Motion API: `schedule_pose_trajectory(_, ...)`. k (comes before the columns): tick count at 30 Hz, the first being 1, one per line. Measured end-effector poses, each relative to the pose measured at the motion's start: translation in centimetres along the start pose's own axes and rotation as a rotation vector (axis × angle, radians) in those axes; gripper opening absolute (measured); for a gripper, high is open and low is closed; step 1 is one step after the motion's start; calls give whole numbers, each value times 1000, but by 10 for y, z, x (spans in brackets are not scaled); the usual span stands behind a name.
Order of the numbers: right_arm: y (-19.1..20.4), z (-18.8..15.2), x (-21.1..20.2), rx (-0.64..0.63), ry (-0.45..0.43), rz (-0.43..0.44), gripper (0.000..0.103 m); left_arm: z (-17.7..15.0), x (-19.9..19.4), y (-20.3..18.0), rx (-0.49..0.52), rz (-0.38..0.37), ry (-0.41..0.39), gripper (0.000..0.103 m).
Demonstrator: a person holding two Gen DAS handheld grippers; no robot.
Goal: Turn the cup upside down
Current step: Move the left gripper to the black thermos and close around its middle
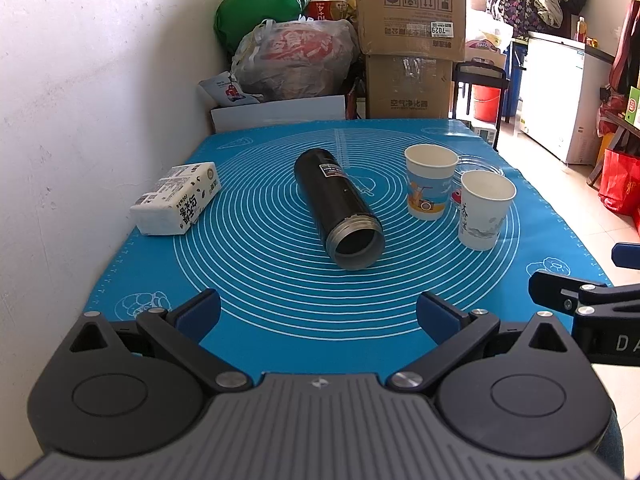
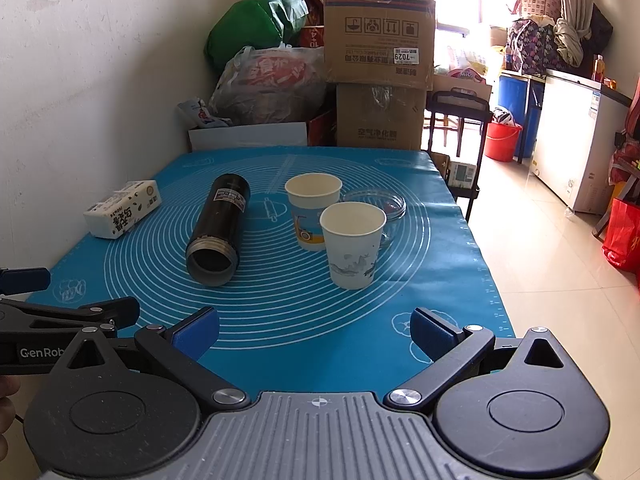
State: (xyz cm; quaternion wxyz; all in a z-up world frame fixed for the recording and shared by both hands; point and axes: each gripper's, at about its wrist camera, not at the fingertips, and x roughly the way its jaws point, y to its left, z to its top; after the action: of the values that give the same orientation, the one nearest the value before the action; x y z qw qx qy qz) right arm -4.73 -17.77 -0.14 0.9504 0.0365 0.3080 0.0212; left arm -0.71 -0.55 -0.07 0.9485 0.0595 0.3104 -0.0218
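Observation:
Two paper cups stand upright, mouths up, on the blue mat [image 1: 280,312]. The nearer one is white with a grey landscape print [image 1: 484,210] [image 2: 353,245]. The farther one has a blue and orange print [image 1: 429,182] [image 2: 312,210]. My left gripper [image 1: 318,316] is open and empty over the near edge of the mat. My right gripper [image 2: 314,330] is open and empty, a little short of the white cup. Each gripper's side shows at the edge of the other's view.
A black flask [image 1: 338,208] [image 2: 218,228] lies on its side, open mouth toward me. A tissue pack [image 1: 176,204] [image 2: 122,209] sits at the left by the wall. A glass dish [image 2: 380,208] stands behind the cups. Boxes and bags are piled beyond the table.

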Motion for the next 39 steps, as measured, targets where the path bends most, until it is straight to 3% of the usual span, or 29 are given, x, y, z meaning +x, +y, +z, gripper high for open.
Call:
schedule_pose_trajectory(9,-8,2,4,17,-10,8,103,10,12,4,-32,-29,-2,102)
schedule_pose_trajectory(20,-17,12,27,54,-17,0,103,45,68,12,-81,-50,10,102)
schedule_pose_trajectory(27,-28,20,43,78,-32,-27,103,70,132,11,-102,-69,92,102)
schedule_pose_trajectory(34,-40,25,61,100,-36,-47,103,90,189,6,-107,-41,166,102)
schedule_pose_trajectory(39,-45,25,69,112,-29,-51,103,98,224,1,-71,-64,269,101)
